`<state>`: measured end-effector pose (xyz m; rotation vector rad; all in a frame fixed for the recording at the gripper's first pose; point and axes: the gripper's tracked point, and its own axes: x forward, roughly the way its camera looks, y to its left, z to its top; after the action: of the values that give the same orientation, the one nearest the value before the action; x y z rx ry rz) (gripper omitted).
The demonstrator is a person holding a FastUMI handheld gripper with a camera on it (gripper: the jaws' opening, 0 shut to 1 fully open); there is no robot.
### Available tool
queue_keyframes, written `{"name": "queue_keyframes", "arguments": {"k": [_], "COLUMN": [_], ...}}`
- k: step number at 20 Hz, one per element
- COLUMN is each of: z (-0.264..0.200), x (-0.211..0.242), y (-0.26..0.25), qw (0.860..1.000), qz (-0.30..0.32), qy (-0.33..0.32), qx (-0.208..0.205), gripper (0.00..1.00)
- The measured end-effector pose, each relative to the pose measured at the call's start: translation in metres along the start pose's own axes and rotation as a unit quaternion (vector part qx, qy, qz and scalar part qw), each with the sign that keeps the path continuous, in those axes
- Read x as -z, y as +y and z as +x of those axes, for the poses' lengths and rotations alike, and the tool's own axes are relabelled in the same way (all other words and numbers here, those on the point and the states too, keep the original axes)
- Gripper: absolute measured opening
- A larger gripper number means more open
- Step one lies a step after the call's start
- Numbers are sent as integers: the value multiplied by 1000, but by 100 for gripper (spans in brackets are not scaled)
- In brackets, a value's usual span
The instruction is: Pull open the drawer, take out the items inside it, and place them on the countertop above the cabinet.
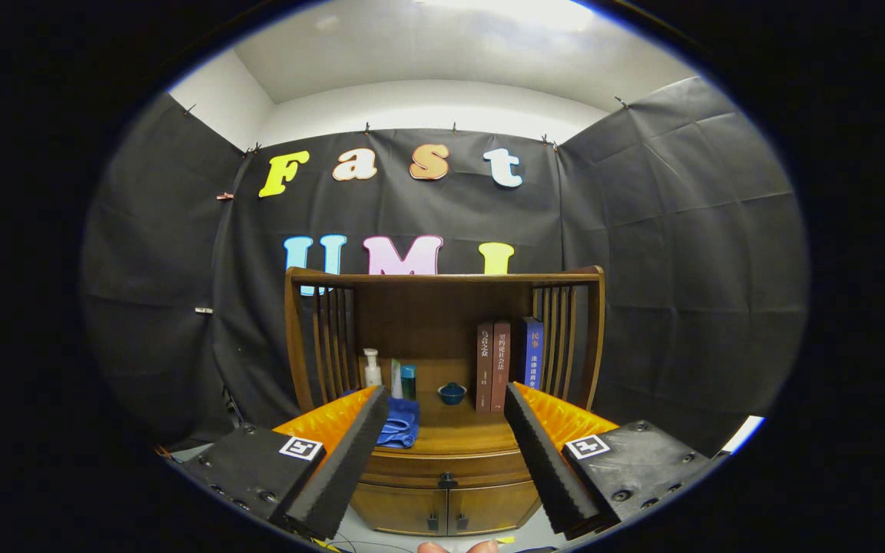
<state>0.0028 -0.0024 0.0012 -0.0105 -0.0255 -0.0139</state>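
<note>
Gripper (446,430) is hanging in front of a wooden cabinet (446,491), fingers (350,453) spread wide and holding nothing, ridged sawtooth pads facing each other across the gap. Cabinet is showing warm brown polished wood w/ a smooth sheen. The drawer (442,466) is sitting between the fingers, a wide curved front band w/ a small dark knob (447,481) at centre; it is looking closed, contents hidden. Below it, at 6 o'clock from the knob, two flat doors (446,508) are meeting at a centre seam, each w/ a small dark pull.

Countertop (454,434) above the drawer is lying just beyond the fingertips, backed by a wooden hutch w/ slatted side rails (331,338) and a flat top board. On it: a crumpled blue cloth (400,422) at 9 o'clock from the top's middle, partly behind the left finger; a white pump bottle (372,369), a pale tube (396,378) and a teal cylindrical bottle (409,382) at approx 10 o'clock near the back; a small round dark-blue bowl (452,393) at 12 o'clock, contents can't tell; three upright books (505,365) at 1 o'clock, two brown-red, one blue.

A fingertip (433,547) of the person is peeking in at 6 o'clock below the doors.
</note>
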Motion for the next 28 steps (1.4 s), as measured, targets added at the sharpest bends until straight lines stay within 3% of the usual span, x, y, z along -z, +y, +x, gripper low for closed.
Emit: {"name": "queue_keyframes", "arguments": {"k": [7, 15, 21, 28], "z": [8, 28, 67, 127], "x": [17, 82, 200, 319], "y": [-1, -11, -33, -23], "qw": [1000, 1000, 998, 992], "qz": [0, -5, 11, 30], "qy": [-2, -7, 52, 119], "qx": [1, 5, 18, 1], "gripper": [99, 99, 99, 100]}}
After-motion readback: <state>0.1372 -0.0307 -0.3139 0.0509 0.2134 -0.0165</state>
